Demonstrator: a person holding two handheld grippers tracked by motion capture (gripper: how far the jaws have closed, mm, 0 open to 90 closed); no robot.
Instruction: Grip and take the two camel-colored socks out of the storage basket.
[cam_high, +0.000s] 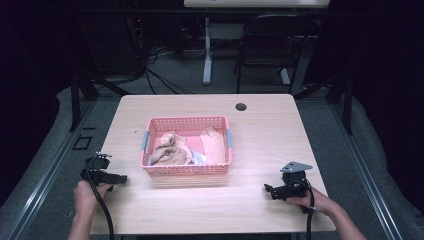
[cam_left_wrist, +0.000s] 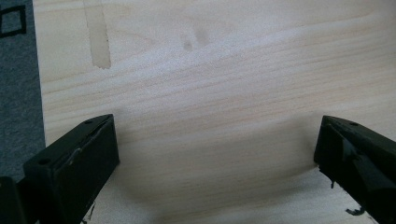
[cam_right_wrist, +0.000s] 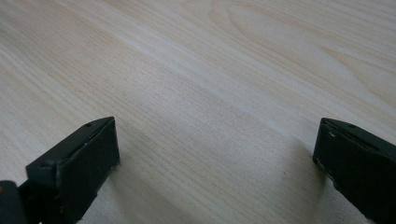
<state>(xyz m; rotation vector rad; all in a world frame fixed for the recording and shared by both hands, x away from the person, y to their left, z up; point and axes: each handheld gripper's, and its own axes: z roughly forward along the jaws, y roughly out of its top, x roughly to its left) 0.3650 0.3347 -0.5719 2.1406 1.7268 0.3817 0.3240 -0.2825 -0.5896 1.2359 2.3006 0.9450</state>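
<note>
A pink plastic basket (cam_high: 186, 170) sits at the middle of the light wooden table (cam_high: 260, 135). Inside it lie several crumpled beige cloths (cam_high: 172, 150) and a bit of white fabric (cam_high: 199, 158). My left gripper (cam_high: 122, 178) rests near the table's left front edge, held by a hand, pointing right toward the basket. Its jaws stand wide apart over bare wood (cam_left_wrist: 215, 135). My right gripper (cam_high: 267, 190) lies at the front right, pointing left, with a grey plate on top. It is open over bare wood (cam_right_wrist: 217, 135), with nothing between the jaws.
A round cable hole (cam_high: 241, 106) marks the table's far side. A pale tape strip (cam_left_wrist: 99, 39) shows on the wood by the left edge, with grey carpet (cam_left_wrist: 16, 93) beyond. A dark chair (cam_high: 272, 45) and a desk leg (cam_high: 207, 50) stand behind the table.
</note>
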